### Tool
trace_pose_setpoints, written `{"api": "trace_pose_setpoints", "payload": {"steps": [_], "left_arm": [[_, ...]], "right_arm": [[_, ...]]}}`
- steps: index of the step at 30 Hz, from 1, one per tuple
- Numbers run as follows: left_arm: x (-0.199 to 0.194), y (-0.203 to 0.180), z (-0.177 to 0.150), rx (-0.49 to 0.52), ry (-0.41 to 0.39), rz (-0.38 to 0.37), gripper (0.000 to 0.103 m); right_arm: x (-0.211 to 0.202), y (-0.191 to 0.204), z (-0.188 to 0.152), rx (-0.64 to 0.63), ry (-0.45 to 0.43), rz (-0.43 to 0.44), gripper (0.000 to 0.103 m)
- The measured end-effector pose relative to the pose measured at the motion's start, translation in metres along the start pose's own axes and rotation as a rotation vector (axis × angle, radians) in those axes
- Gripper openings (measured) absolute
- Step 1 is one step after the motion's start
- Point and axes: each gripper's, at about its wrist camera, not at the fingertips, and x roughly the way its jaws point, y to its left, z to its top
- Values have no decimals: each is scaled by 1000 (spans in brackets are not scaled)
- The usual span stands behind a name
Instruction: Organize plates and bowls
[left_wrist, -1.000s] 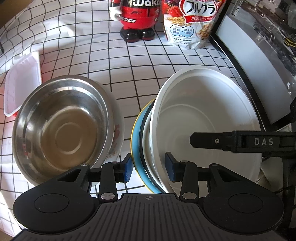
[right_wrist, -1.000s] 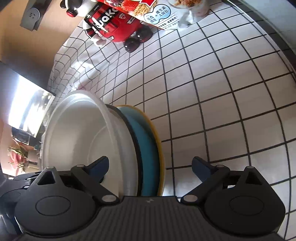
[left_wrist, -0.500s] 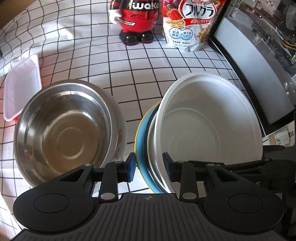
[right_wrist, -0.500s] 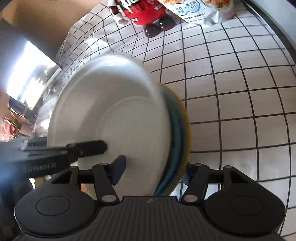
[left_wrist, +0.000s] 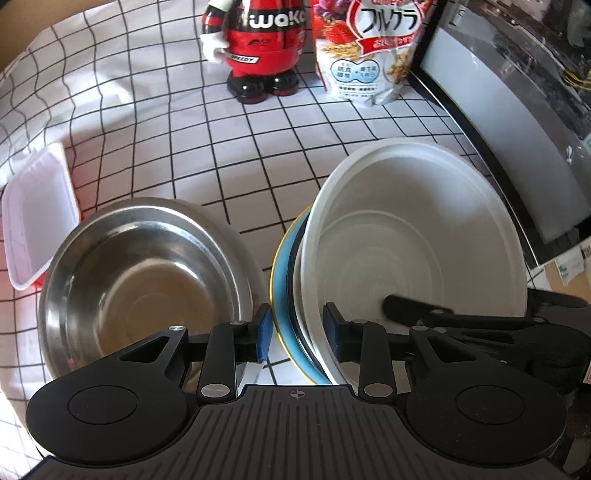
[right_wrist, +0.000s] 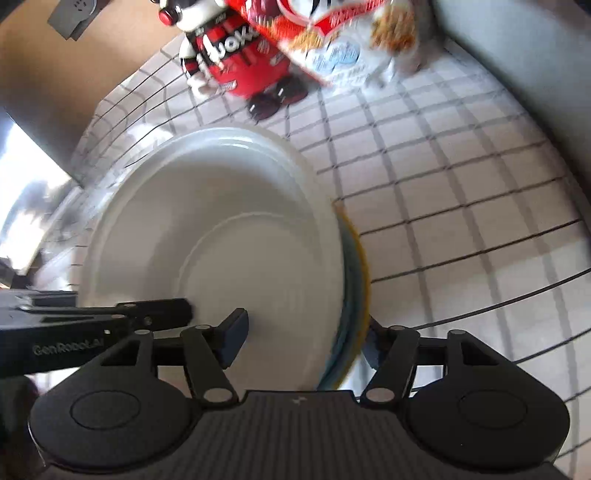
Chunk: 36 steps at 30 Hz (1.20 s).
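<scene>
1. Evidently the stack of dishes (left_wrist: 295, 295) is held on edge, tilted above the surface (left_wrist: 258, 122), so both hand-held grippers can pinch its rims together; this looks like carrying one bundle.
2. Outermost is a white plate (left_wrist: 413, 236), smooth and glossy with a raised inner ring; behind it sit a dark-rimmed dish and a blue plate with a yellow rim (left_wrist: 282, 280).
3. Left hand-held gripper (left_wrist: 298, 330): blue pads clamped across the stack's lower edge, grasping it.
4. Right hand-held gripper (right_wrist: 306, 341): one finger on the white face, the other behind the yellow rim; the blur hides contact, so I cannot tell if it grips.
5. Beside the stack a stainless steel bowl (left_wrist: 144, 280) rests upright, shiny and round.
6. Farther off: a white plastic lid (left_wrist: 35, 214), red figurine (left_wrist: 262, 44), granola bag (left_wrist: 369, 51), all on checked cloth.
</scene>
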Motion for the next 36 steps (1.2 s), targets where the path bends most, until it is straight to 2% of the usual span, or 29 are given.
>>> {"api": "trace_pose_setpoints", "payload": {"steps": [3,5,9,12,14,16,18,20,22,25,28,32,36], "left_arm": [[-1,3,0,6,1,-21,34],[0,4,0,13,2,-30,34],[0,6,1,31,8,-43,34],[0,11,1,15,7,-72,35],[0,13,1,-7,1,-86,35],[0,13,1,-19,-5,-90,36],[0,13,0,-22,-9,-92,36],[0,13,1,-23,-9,-96,36],[0,14,1,-25,-6,-100,36],[1,15,2,-20,1,-98,35],[1,16,3,-26,4,-104,36],[2,17,4,-27,10,-112,37],[2,16,4,-25,8,-109,37]], "right_arm": [[-8,5,-3,-61,-64,-111,78],[-11,5,-2,-94,-78,-157,82],[-14,8,5,-162,-22,-154,86],[-11,15,6,-236,30,-193,90],[-11,17,5,-260,20,-205,90],[-8,16,5,-259,14,-197,90],[-2,8,8,-187,46,-169,91],[4,0,10,-112,80,-114,96],[11,0,7,-101,114,-72,103],[16,9,1,-153,136,-61,103],[19,7,-1,-139,144,-40,103],[21,-3,-3,-42,164,-7,103],[17,-2,-9,-23,139,-9,103]]}}
